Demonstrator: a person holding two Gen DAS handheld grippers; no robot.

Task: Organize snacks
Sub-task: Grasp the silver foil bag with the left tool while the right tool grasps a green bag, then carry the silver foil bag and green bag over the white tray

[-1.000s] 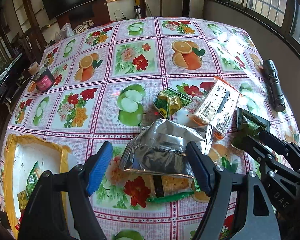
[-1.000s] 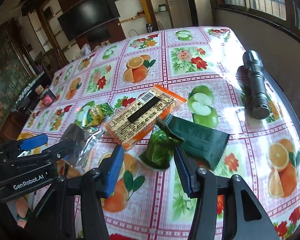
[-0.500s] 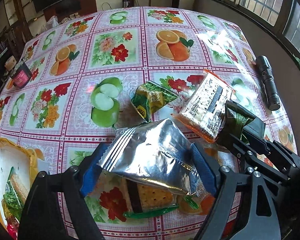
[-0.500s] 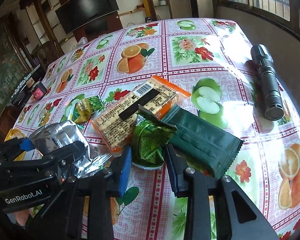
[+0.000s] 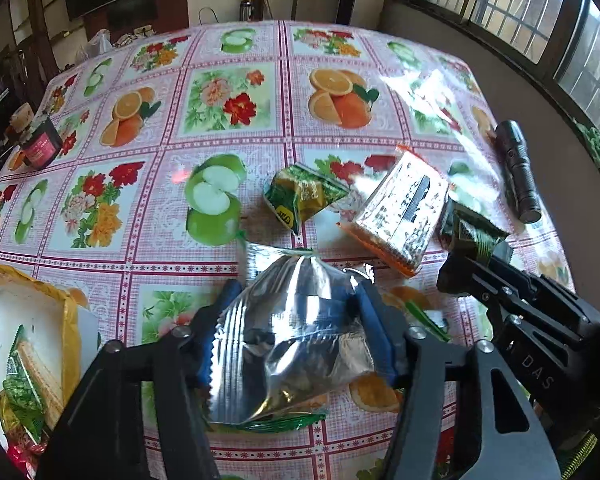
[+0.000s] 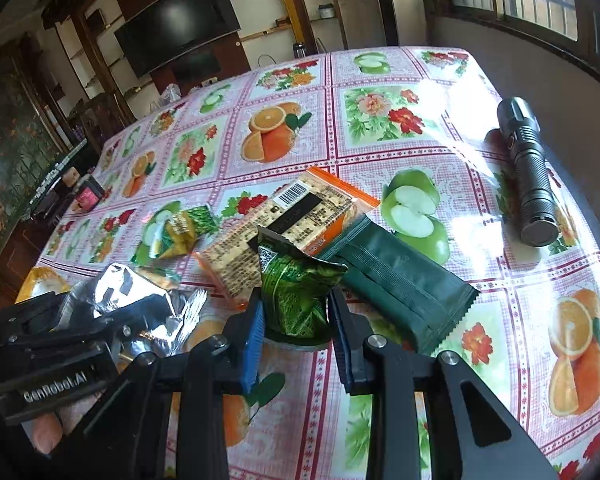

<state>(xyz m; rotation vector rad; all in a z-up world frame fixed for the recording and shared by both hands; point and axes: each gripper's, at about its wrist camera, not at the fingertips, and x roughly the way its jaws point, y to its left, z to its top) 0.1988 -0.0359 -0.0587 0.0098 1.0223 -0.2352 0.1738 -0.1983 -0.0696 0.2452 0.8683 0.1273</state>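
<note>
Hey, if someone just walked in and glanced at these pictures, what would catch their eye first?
Probably the shiny silver snack bag between the left gripper's closing jaws, near the table's front edge, and the crinkled green packet pinched in the right gripper. After that, the loud fruit-and-flower tablecloth and the black flashlight by its right edge.

The left tool [image 6: 120, 312] reads "GenRobot.AI"; the right tool [image 5: 472, 256] reads "DAS".

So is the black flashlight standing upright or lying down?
Lying down. The flashlight rests on its side on the tablecloth near the table's right edge, apart from the snack packets.
</note>
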